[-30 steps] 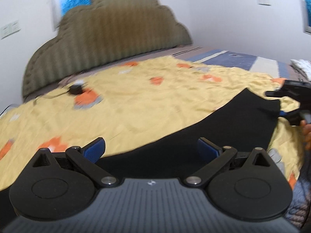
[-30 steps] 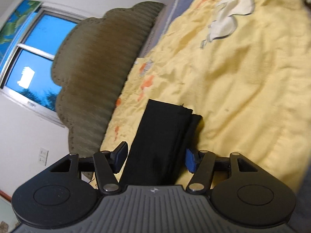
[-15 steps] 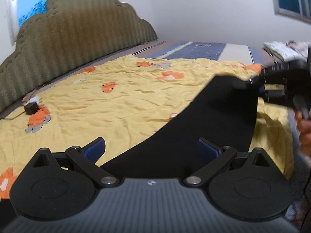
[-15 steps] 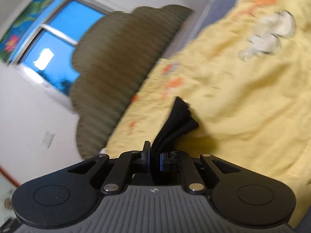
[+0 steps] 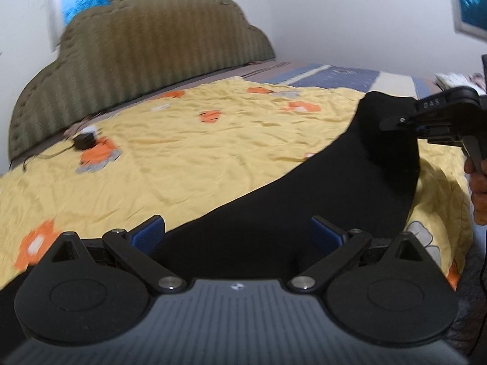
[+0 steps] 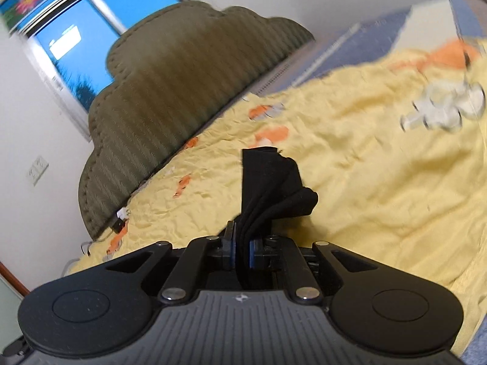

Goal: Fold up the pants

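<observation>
Black pants (image 5: 319, 188) stretch across the yellow bedspread (image 5: 182, 152) from my near side to the right. In the left wrist view my left gripper (image 5: 237, 232) is open, its blue pads (image 5: 149, 235) wide apart above the near part of the pants. At the far right my right gripper (image 5: 395, 121) holds the pants' far end lifted off the bed. In the right wrist view my right gripper (image 6: 242, 245) is shut on a bunched fold of the pants (image 6: 271, 182), which rises up between the pads.
A padded olive headboard (image 5: 146, 57) stands behind the bed. A small black device with a cable (image 5: 85, 140) lies on the bedspread at the left. A blue striped sheet (image 5: 334, 76) shows beyond the spread. A hand (image 5: 478, 188) holds the right gripper at the bed's right edge.
The right gripper shut on the pants' end, rolled, and lifted the cloth off the bed. The left gripper stayed open while its view swung sideways and back.
</observation>
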Motion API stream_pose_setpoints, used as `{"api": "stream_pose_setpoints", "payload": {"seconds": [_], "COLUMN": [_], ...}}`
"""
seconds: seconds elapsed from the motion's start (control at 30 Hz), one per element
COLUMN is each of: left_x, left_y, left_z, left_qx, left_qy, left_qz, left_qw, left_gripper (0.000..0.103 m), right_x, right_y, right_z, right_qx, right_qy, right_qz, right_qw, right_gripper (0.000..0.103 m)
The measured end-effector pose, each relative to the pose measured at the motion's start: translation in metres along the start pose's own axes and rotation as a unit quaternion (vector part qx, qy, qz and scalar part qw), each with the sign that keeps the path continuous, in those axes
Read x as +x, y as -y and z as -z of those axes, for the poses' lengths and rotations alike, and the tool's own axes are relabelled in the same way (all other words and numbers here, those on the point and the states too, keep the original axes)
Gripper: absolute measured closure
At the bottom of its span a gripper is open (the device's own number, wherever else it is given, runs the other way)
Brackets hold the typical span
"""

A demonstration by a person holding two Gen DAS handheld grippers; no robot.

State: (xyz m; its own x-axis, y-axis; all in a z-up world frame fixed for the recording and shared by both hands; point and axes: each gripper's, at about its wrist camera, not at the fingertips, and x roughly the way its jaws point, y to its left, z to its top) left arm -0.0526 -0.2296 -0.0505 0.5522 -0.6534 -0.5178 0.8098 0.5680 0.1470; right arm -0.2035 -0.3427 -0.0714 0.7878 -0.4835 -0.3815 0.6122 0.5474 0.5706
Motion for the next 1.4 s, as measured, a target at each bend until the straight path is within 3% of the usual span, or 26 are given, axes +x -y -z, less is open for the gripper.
{"api": "stream_pose_setpoints", "payload": {"seconds": [0.17, 0.3, 0.43, 0.6, 0.73, 0.83, 1.07, 1.2, 1.33, 1.4], "left_x": [-0.021, -0.046, -0.082, -0.118, -0.134, -0.14, -0.148, -0.149, -0.152, -0.154], "left_y": [-0.026, -0.053, -0.082, -0.12, -0.141, -0.149, -0.148, -0.147, -0.145, -0.143], "left_z": [0.016, 0.029, 0.042, 0.065, 0.083, 0.092, 0.092, 0.093, 0.095, 0.095], "left_qx": [-0.042, -0.093, -0.134, -0.201, -0.238, -0.255, -0.258, -0.254, -0.244, -0.236], "left_qy": [-0.001, 0.002, 0.019, 0.029, 0.022, 0.021, 0.036, 0.03, 0.024, 0.025], "left_qz": [-0.02, -0.037, -0.065, -0.101, -0.119, -0.12, -0.13, -0.137, -0.149, -0.159], "left_qw": [0.9989, 0.995, 0.9887, 0.9739, 0.9638, 0.9591, 0.9568, 0.9568, 0.9579, 0.9585], "left_gripper": [0.003, 0.003, 0.003, 0.003, 0.003, 0.003, 0.003, 0.003, 0.003, 0.003], "right_x": [-0.004, -0.009, -0.019, -0.023, -0.017, -0.021, -0.035, -0.019, -0.022, -0.029], "right_y": [-0.05, -0.105, -0.168, -0.237, -0.26, -0.274, -0.295, -0.298, -0.301, -0.301], "right_z": [0.012, 0.032, 0.068, 0.146, 0.194, 0.214, 0.219, 0.242, 0.234, 0.223], "right_qx": [-0.1, -0.194, -0.302, -0.432, -0.473, -0.498, -0.519, -0.545, -0.532, -0.516], "right_qy": [0.01, 0.012, 0.011, -0.018, -0.059, -0.064, -0.04, -0.089, -0.106, -0.118], "right_qz": [0.009, -0.002, -0.031, -0.068, -0.072, -0.072, -0.094, -0.086, -0.098, -0.126], "right_qw": [0.995, 0.981, 0.953, 0.899, 0.876, 0.862, 0.849, 0.83, 0.834, 0.839], "right_gripper": [0.096, 0.096, 0.096, 0.096, 0.096, 0.096, 0.096, 0.096, 0.094, 0.078]}}
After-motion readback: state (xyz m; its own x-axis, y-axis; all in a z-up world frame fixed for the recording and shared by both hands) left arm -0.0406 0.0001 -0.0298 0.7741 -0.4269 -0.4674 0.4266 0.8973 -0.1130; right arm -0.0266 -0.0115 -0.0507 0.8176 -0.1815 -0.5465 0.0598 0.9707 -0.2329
